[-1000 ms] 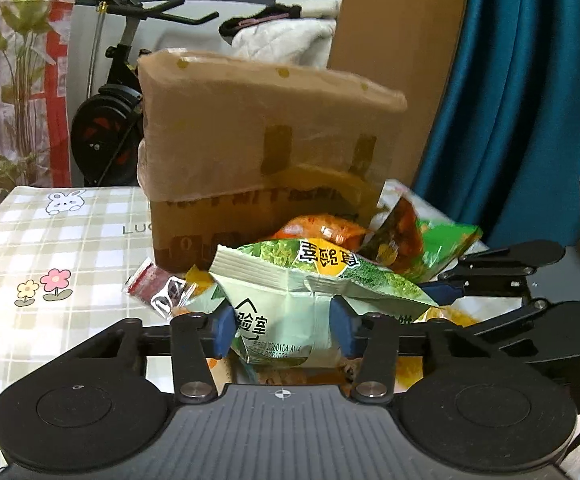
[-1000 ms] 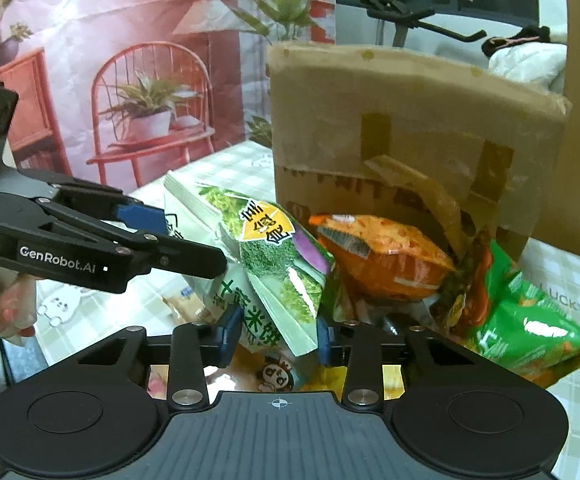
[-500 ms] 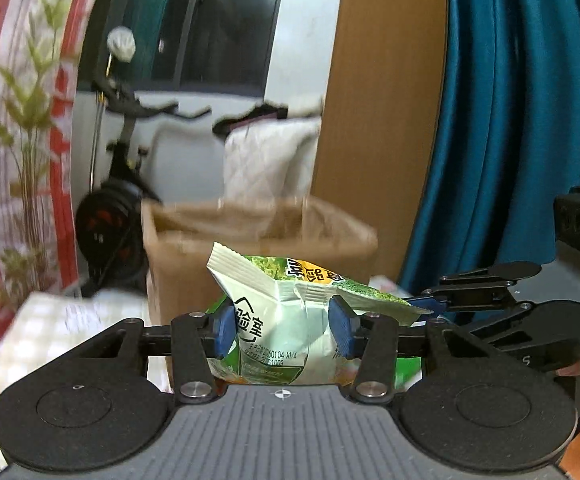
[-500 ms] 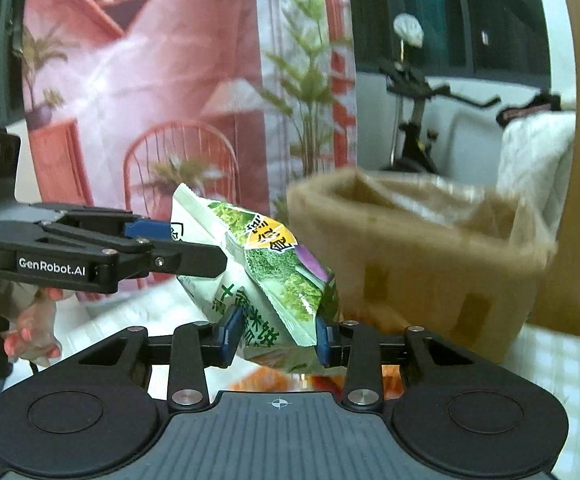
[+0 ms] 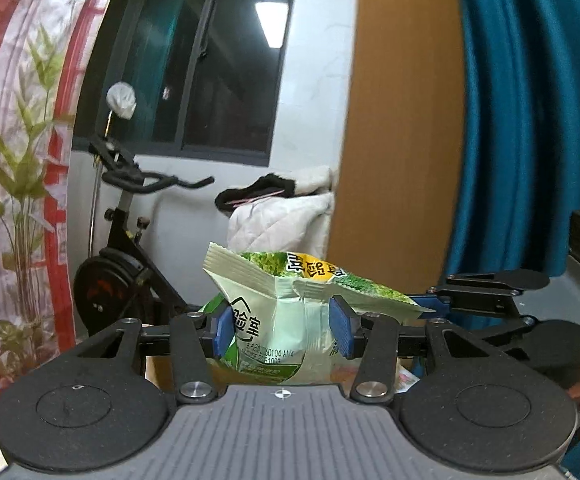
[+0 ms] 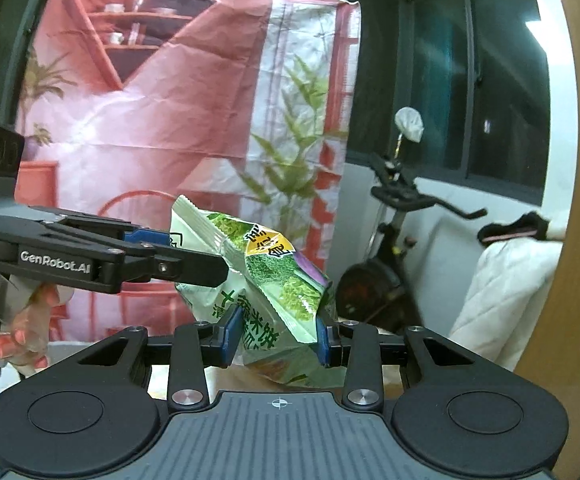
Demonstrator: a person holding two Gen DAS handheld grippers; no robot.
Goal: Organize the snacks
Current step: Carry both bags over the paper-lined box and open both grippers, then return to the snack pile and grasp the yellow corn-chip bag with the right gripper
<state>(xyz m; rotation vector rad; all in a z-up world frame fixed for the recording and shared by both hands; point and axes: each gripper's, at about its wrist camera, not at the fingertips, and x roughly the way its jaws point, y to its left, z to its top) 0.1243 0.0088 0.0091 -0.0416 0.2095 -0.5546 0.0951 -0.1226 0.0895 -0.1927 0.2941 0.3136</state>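
Behind us hang a crinkled pink printed backdrop and a black exercise bike. Our left hand-held gripper and right hand-held gripper both pinch one glossy green snack bag, held aloft between them.

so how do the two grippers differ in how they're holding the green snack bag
The left gripper pinches the green snack bag at its crimped end, by the date print; the right gripper pinches it at the opposite end, on the large green lettering. In the left view the bag stands fairly level between the pads; in the right view it tilts up to the left. Both are shut on the same bag, held in the air.
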